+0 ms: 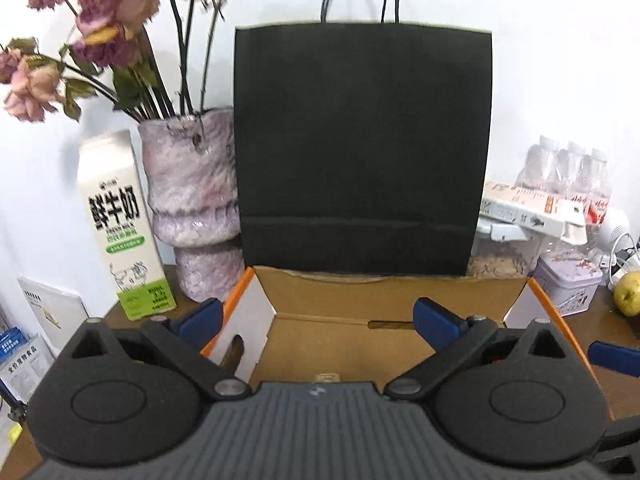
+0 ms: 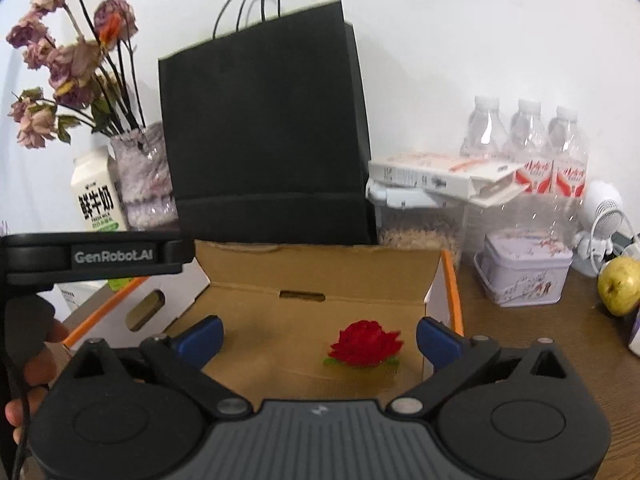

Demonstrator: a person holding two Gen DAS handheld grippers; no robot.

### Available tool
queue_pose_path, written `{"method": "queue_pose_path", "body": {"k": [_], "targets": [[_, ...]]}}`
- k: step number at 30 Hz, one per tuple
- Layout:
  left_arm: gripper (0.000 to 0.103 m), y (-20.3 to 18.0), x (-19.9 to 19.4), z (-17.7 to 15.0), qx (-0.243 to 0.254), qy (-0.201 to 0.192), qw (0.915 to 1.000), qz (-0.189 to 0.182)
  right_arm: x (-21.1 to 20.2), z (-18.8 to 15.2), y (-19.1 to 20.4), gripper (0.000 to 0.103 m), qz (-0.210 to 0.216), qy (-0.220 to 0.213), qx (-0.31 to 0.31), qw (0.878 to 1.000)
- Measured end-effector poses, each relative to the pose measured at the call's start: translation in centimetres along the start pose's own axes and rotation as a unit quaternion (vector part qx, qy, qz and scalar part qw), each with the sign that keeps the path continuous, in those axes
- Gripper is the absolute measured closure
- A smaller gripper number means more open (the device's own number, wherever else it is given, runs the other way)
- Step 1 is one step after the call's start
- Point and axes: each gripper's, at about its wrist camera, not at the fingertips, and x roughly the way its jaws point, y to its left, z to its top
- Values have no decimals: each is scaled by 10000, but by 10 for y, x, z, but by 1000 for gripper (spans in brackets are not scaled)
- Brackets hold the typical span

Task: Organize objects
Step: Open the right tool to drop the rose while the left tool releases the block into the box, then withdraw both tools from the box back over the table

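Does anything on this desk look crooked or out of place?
Yes. A flat white carton lies tilted on top of the clear grain container, overhanging it with its end flap hanging open. The flowers in the vase look dried and drooping. A red rose lies alone inside the open cardboard box.

- A home, by the look of it: a cluttered wooden table (image 2: 520, 340) pushed against a plain white wall (image 2: 460, 40).
- At upper left of the frame, dried pink roses (image 1: 92, 24) stand in a mottled purple vase (image 1: 192, 192), with a milk carton (image 1: 120, 224) just beside it.
- In the middle, a black paper shopping bag (image 1: 360, 148) stands behind an open cardboard box (image 2: 320, 276).
- At right, water bottles (image 2: 528, 140), a clear container of grain (image 2: 420, 232), a small printed tin (image 2: 524, 272) and a yellow-green pear (image 2: 620, 286) crowd together.
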Motion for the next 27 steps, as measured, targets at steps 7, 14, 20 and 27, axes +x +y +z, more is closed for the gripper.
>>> {"method": "queue_pose_path", "body": {"k": [7, 14, 20, 27], "targets": [[0, 18, -36, 17, -77, -225, 9997, 58, -40, 15, 4, 0, 45, -376, 27, 9993], [0, 26, -88, 25, -108, -453, 9989, -9, -91, 25, 15, 0, 3, -591, -70, 9982], [0, 33, -138, 22, -142, -630, 9978, -119, -145, 30, 31, 0, 39, -837, -206, 9963], [0, 45, -204, -4, -198, -663, 9967, -415, -203, 10, 46, 0, 109, -953, -392, 9946]]}}
